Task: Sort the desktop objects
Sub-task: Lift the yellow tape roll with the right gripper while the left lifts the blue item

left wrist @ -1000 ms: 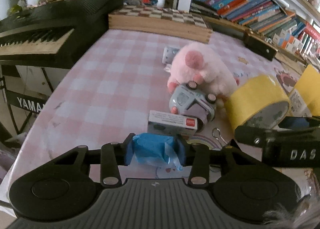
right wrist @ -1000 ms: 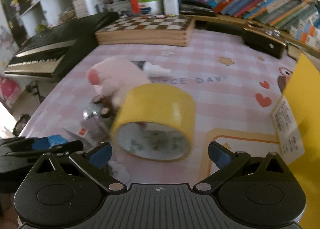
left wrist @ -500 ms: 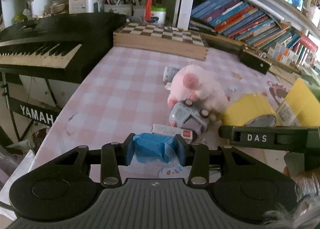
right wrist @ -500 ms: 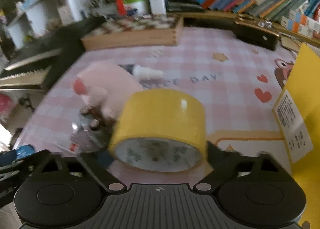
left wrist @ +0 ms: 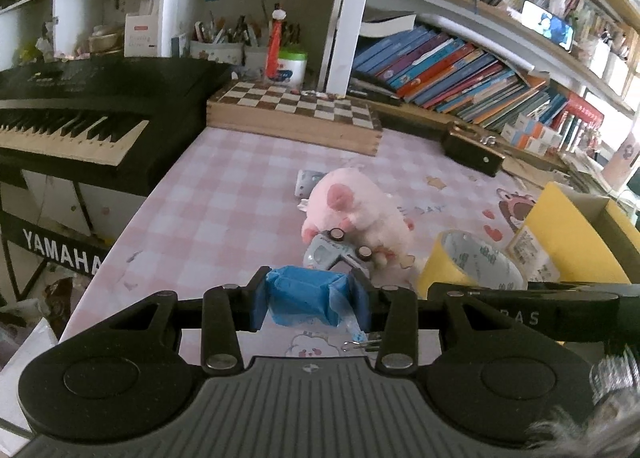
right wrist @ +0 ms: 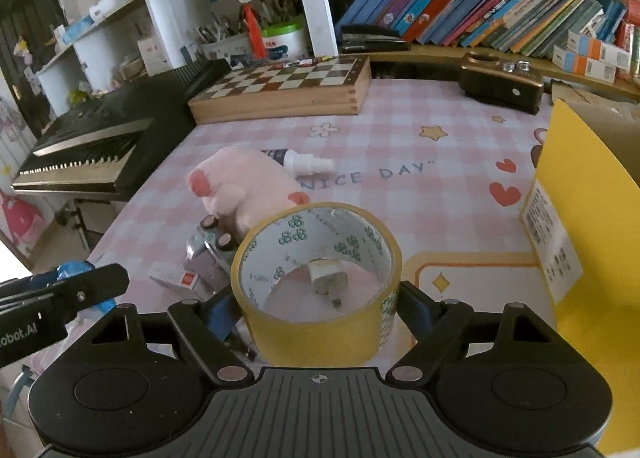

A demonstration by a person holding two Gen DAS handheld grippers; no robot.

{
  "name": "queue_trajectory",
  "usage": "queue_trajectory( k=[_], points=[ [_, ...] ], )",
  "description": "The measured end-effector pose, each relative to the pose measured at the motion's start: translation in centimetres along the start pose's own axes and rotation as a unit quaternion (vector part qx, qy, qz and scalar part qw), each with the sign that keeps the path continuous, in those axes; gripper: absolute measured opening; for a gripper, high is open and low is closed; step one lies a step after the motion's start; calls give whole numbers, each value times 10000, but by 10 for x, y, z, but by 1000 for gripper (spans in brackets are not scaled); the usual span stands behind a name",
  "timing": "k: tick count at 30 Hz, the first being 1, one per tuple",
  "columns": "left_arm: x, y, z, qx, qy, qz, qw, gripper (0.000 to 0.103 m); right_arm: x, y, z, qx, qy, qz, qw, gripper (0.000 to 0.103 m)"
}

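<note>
My right gripper (right wrist: 316, 310) is shut on a yellow tape roll (right wrist: 318, 322), lifted and tilted so its hollow faces up; through it a small white plug (right wrist: 326, 278) shows on the table. The roll also shows in the left wrist view (left wrist: 472, 266). My left gripper (left wrist: 310, 300) is shut on a blue packet (left wrist: 306, 294), held above the table's near edge. A pink plush pig (right wrist: 244, 185) lies mid-table with a grey toy car (right wrist: 208, 250) against it and a small white box (right wrist: 176, 278) beside.
A yellow cardboard box (right wrist: 580, 225) stands at the right. A chessboard box (right wrist: 280, 91), a dark case (right wrist: 502, 87) and a white spray bottle (right wrist: 304, 161) lie further back. A keyboard (left wrist: 68, 125) borders the left edge. A paper clip (left wrist: 358, 345) lies near the front.
My right gripper closed on the tape roll and lifted it, tipping its opening upward. My left gripper rose and drew back with the blue packet.
</note>
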State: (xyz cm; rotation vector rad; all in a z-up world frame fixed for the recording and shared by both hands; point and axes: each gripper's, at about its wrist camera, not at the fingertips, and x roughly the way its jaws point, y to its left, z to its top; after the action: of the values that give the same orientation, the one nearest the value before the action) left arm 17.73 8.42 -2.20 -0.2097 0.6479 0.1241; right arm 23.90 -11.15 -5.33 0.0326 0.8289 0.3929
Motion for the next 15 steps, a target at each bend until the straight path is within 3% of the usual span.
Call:
queue_trajectory(
  k=[8,15],
  points=[
    [-16,0,-6,54,-113,-144,9998,38,-21,0,-8,94,-194,-189,9996,84],
    [-21,-1,-13,84,-99,-292,9995,38,-21,-3,-25,63,31,-418,9991,84]
  ],
)
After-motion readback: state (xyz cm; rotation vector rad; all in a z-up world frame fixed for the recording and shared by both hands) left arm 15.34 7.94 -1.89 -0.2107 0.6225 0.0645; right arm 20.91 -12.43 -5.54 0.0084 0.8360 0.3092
